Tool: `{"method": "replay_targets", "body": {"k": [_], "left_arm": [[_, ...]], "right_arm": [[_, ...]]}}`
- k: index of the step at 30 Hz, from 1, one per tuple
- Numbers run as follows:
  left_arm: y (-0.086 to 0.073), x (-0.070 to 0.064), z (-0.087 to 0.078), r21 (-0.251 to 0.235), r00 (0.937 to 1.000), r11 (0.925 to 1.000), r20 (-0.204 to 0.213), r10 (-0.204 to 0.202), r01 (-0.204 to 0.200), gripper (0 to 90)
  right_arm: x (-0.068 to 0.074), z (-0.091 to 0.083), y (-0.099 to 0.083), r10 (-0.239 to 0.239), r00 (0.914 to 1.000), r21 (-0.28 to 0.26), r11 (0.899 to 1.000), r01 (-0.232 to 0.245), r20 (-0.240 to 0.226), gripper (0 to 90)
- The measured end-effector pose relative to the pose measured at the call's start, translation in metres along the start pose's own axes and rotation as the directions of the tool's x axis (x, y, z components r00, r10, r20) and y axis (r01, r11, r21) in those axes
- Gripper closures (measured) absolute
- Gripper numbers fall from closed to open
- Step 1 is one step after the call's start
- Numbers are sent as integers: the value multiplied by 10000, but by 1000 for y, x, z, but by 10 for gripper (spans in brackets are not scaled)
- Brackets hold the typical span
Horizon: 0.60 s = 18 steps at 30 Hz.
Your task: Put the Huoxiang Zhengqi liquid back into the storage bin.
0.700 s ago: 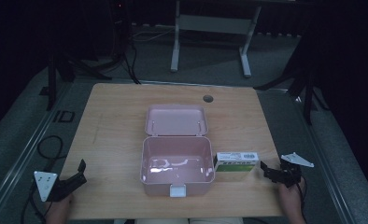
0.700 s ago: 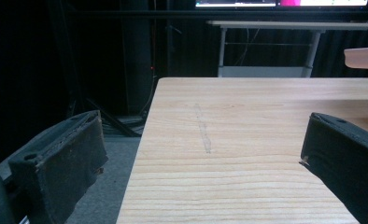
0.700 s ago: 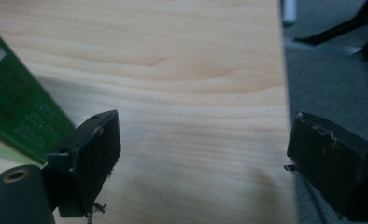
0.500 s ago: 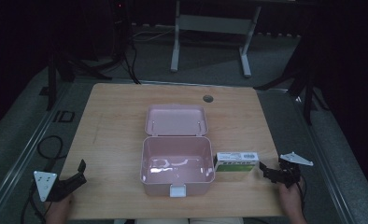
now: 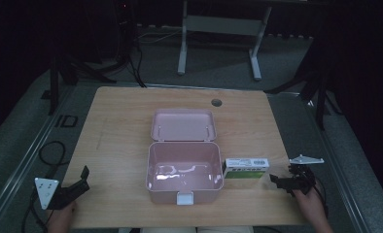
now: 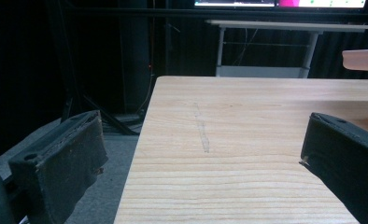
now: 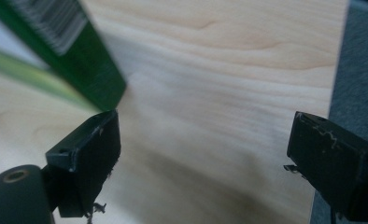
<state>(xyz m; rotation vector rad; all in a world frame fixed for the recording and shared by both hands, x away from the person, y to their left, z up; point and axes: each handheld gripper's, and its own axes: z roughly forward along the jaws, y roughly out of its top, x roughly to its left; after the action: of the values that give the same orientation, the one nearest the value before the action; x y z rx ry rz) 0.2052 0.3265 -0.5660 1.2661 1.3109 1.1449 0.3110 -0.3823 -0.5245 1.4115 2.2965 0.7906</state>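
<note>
Pink box [image 5: 184, 172] open, inside bare; green carton [image 5: 246, 167] touching right wall.

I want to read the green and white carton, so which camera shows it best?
The high view: the whole carton lies right of the pink box, though its print is too small to read. The right gripper view catches one blurred green corner; the left gripper view faces bare table.

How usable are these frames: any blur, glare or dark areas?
High view: dim, surroundings nearly black, light glare inside the pink box. Right gripper view: green carton close and blurred. Left gripper view: table sharp, background dark.
</note>
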Motion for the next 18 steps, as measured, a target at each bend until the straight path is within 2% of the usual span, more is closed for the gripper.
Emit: {"method": "replay_targets", "body": {"k": [1,4,6,7,8,12,16,18], "left_arm": [[0,0,0,-10,10000,10000,14,-42,42,4],[0,0,0,-2,10000,10000,38,-54,54,4],[0,0,0,0,10000,10000,36,-38,38,4],[0,0,0,3,10000,10000,37,-32,32,4],[0,0,0,-1,10000,10000,36,-41,41,4],[0,0,0,6,10000,10000,43,-67,67,4],[0,0,0,11,10000,10000,46,-65,65,4],[0,0,0,8,10000,10000,61,-62,62,4]], "right_arm": [[1,-2,1,-167,9999,143,9998,168,-37,96],[3,-5,5,-615,9967,538,9965,644,-537,96],[5,-5,7,-1066,9907,803,9903,1134,-841,97],[6,-5,7,-1410,9846,945,9840,1509,-1037,97],[9,-4,7,-1697,9770,1189,9755,1851,-1292,97],[20,0,6,-2985,9396,1808,9276,3270,-1677,96],[31,1,6,-3588,9069,2095,8907,4034,-2207,97],[35,2,7,-3728,8889,2279,8717,4338,-2661,96]]}}
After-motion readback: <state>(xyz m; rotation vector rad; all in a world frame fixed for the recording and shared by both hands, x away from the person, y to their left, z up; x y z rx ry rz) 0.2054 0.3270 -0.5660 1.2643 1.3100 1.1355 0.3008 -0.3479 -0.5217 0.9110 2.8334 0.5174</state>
